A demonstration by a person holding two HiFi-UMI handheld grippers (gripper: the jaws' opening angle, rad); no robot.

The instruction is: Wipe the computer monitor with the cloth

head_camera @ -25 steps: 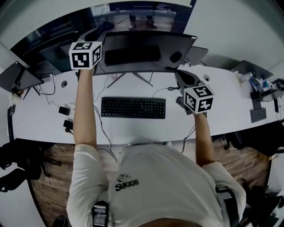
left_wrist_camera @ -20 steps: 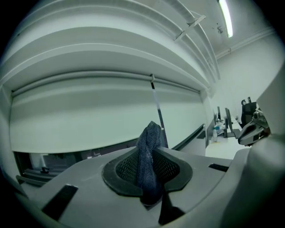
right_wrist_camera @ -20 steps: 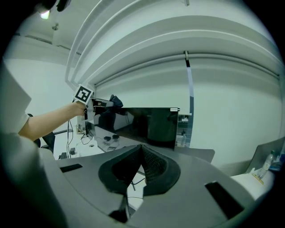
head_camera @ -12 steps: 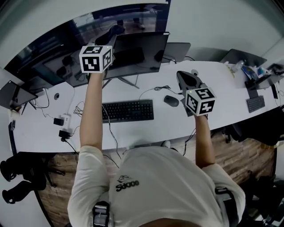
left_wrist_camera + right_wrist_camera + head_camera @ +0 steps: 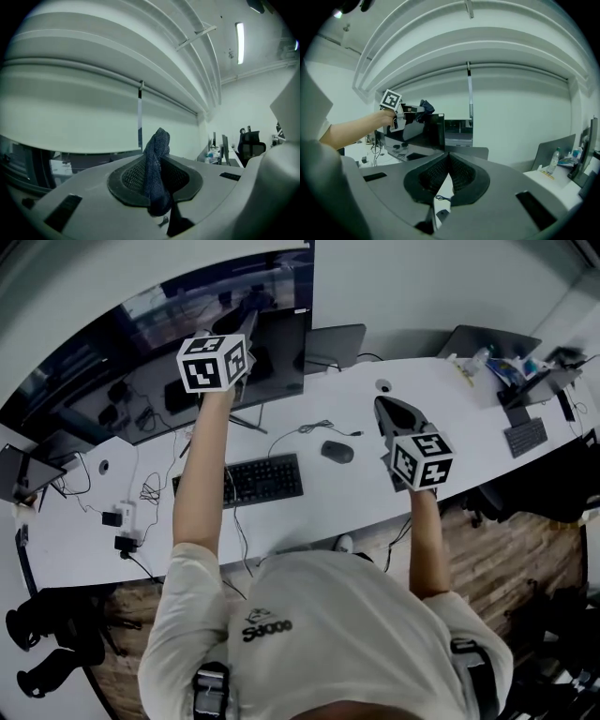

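left gripper view has our left gripper (image 5: 157,164) clenched on the dark cloth (image 5: 158,140), up near the monitor (image 5: 279,357) top edge, while the right gripper (image 5: 449,164) hangs closed and empty above the tabletop (image 5: 356,493); we judge wiping is in hand, and next we press the cloth to the screen and sweep across.

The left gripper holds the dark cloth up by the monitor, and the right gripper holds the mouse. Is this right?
Not quite. The right gripper is shut on nothing, as the right gripper view shows; the mouse lies on the desk. The left gripper does hold the dark cloth by the monitor.
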